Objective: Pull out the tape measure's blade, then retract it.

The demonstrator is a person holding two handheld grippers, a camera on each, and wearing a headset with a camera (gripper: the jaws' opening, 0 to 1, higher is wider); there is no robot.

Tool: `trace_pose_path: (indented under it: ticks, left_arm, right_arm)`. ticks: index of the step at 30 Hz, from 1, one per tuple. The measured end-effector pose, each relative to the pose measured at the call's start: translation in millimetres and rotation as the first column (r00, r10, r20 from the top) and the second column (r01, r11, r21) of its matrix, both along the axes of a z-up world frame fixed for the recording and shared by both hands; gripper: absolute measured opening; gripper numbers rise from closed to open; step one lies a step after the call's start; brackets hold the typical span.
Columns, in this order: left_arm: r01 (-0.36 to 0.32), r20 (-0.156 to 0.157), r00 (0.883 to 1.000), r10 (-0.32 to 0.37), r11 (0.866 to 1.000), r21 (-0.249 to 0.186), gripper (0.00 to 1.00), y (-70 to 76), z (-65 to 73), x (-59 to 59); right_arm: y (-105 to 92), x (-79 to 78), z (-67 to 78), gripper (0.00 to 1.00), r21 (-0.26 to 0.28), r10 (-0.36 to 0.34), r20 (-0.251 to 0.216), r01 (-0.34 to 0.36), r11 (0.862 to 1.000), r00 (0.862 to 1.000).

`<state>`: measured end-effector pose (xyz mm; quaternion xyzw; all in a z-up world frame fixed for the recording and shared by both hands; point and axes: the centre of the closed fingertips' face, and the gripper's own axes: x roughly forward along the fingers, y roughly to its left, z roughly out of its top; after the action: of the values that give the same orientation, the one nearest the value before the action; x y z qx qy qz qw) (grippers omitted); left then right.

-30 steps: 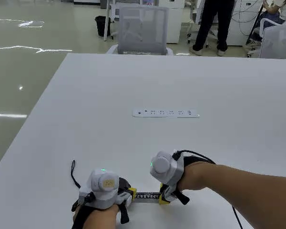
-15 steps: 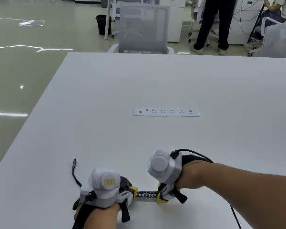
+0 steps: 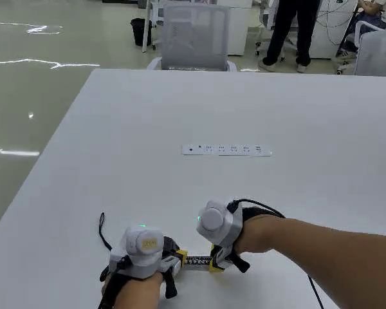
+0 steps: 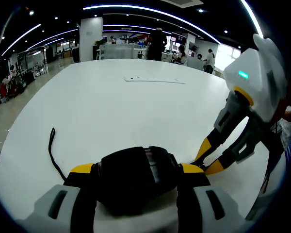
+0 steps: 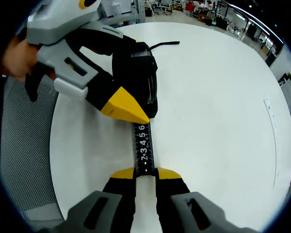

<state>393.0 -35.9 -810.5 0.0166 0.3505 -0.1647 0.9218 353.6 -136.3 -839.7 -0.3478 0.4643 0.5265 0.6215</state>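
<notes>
Two grippers sit low in the head view, close together near the table's front edge. The left gripper, at lower left of centre, has its yellow-tipped fingers clamped round the black case of the tape measure, one on each flank. The case seems to rest on the table, though its underside is hidden. The right gripper, just right of it in the head view, has its fingers pinched almost together on the blade, which runs straight from the case mouth to them. A short stretch is out, and the digits 2 to 6 read along it in the right gripper view. A black strap lies on the white table at the left of the left gripper view, beside that gripper. Further up the table, about mid-frame in the head view, a white power strip lies flat, well apart from the grippers. Beyond the far edge a grey mesh chair stands at top centre. A person in dark trousers stands at upper right on the glossy floor.
</notes>
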Motion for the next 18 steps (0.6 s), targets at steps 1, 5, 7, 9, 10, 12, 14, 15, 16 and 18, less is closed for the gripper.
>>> trace_pose_path:
  ticks: [1, 5, 7, 9, 10, 12, 14, 15, 16, 18]
  left_arm:
    - [0.000, 0.000, 1.000, 0.000, 1.000, 0.000, 0.64, 0.1, -0.1, 0.1]
    - [0.000, -0.001, 1.000, 0.000, 1.000, 0.000, 0.64, 0.0, -0.1, 0.1]
    - [0.000, -0.001, 1.000, 0.000, 1.000, -0.001, 0.64, 0.0, 0.1, 0.0]
    - [0.001, -0.001, 1.000, -0.001, 1.000, -0.001, 0.64, 0.0, 0.1, 0.0]
    - [0.000, -0.001, 1.000, 0.000, 1.000, -0.001, 0.64, 0.0, 0.2, 0.0]
    - [0.000, -0.002, 1.000, 0.000, 1.000, -0.001, 0.64, 0.2, 0.1, 0.1]
    - [0.001, -0.002, 1.000, -0.001, 1.000, -0.002, 0.64, 0.2, 0.0, 0.1]
    - [0.001, -0.002, 1.000, -0.001, 1.000, -0.002, 0.64, 0.2, 0.0, 0.1]
    - [0.000, -0.003, 1.000, 0.000, 1.000, -0.003, 0.64, 0.2, -0.1, 0.1]
    - [0.001, -0.002, 1.000, -0.001, 1.000, -0.002, 0.64, 0.5, 0.0, 0.2]
  right_arm:
    - [0.7, -0.2, 0.4, 0.15, 0.000, 0.003, 0.001, -0.003, 1.000, 1.000]
    - [3.2, 0.7, -0.3, 0.15, 0.002, 0.004, 0.002, -0.004, 1.000, 1.000]
    - [4.5, 0.7, -0.5, 0.15, 0.003, 0.004, 0.003, -0.004, 1.000, 1.000]
    - [5.9, 0.7, -0.1, 0.15, 0.004, 0.004, 0.003, -0.004, 1.000, 1.000]
    - [6.6, 0.9, -0.3, 0.15, 0.005, 0.004, 0.003, -0.004, 1.000, 1.000]
    - [8.1, 1.2, -0.5, 0.15, 0.007, 0.005, 0.003, -0.005, 1.000, 1.000]
    - [9.3, 0.9, -0.1, 0.15, 0.008, 0.008, 0.003, -0.008, 1.000, 1.000]
    - [9.7, 0.8, 0.0, 0.15, 0.009, 0.008, 0.003, -0.008, 1.000, 1.000]
    - [10.4, 1.3, -0.3, 0.15, 0.008, 0.010, 0.003, -0.010, 1.000, 1.000]
    - [11.4, 1.8, -0.7, 0.15, 0.009, 0.010, 0.003, -0.010, 1.000, 1.000]
